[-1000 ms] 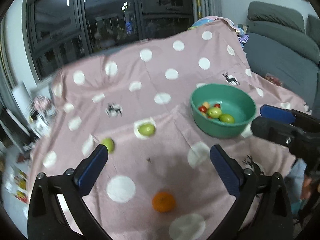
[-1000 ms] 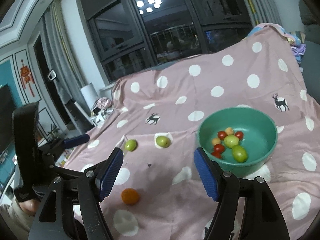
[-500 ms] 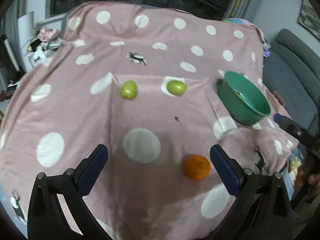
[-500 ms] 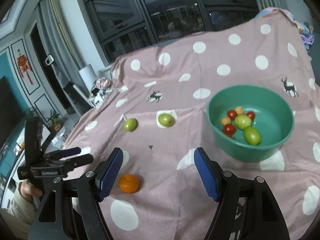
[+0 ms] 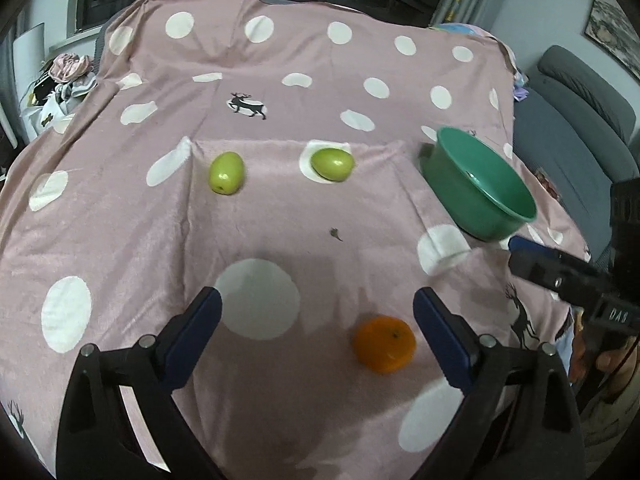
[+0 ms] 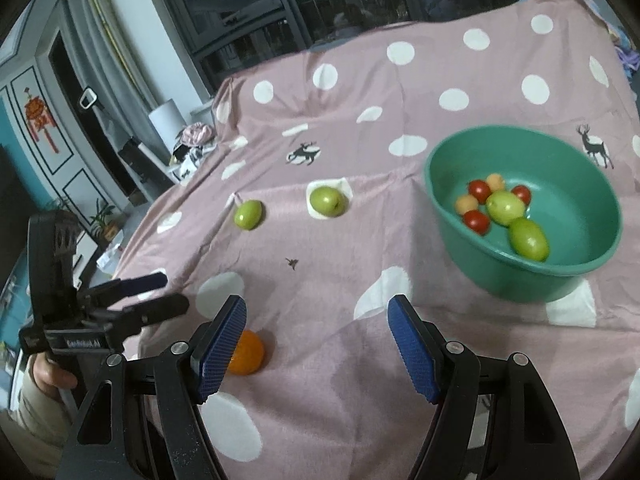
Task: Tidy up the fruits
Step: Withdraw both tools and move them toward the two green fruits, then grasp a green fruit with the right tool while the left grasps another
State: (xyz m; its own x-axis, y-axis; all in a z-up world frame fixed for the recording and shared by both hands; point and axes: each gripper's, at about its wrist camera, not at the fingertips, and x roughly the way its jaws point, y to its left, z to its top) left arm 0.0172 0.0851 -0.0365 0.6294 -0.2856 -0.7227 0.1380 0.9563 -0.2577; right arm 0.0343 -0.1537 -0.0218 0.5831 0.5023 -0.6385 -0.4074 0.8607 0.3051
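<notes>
An orange [image 5: 385, 344] lies on the pink dotted cloth [image 5: 280, 216], low between the fingers of my left gripper [image 5: 316, 304] and close to the right one. The left jaws are closing and do not touch it. Two green fruits [image 5: 226, 172] [image 5: 333, 164] rest farther back. The green bowl [image 6: 520, 276] holds green fruits [image 6: 505, 207], red tomatoes [image 6: 479, 190] and small orange ones. My right gripper [image 6: 316, 308] hangs open over bare cloth; its left finger half hides the orange [image 6: 250, 356]. The left gripper [image 6: 175, 291] shows at the left of the right wrist view.
A grey sofa [image 5: 580, 120] stands right of the table. Bags and clutter [image 5: 68, 76] sit off the far left corner. A dark speck [image 5: 336, 234] lies mid-cloth. The right gripper [image 5: 514, 254] reaches in beside the bowl [image 5: 480, 200]. A hand [image 6: 48, 372] holds the left tool.
Both grippers have sunk toward the cloth. The left one swung and rolled until the orange lay between its fingers, and its jaws have narrowed a little. The bowl looms closer in the right view.
</notes>
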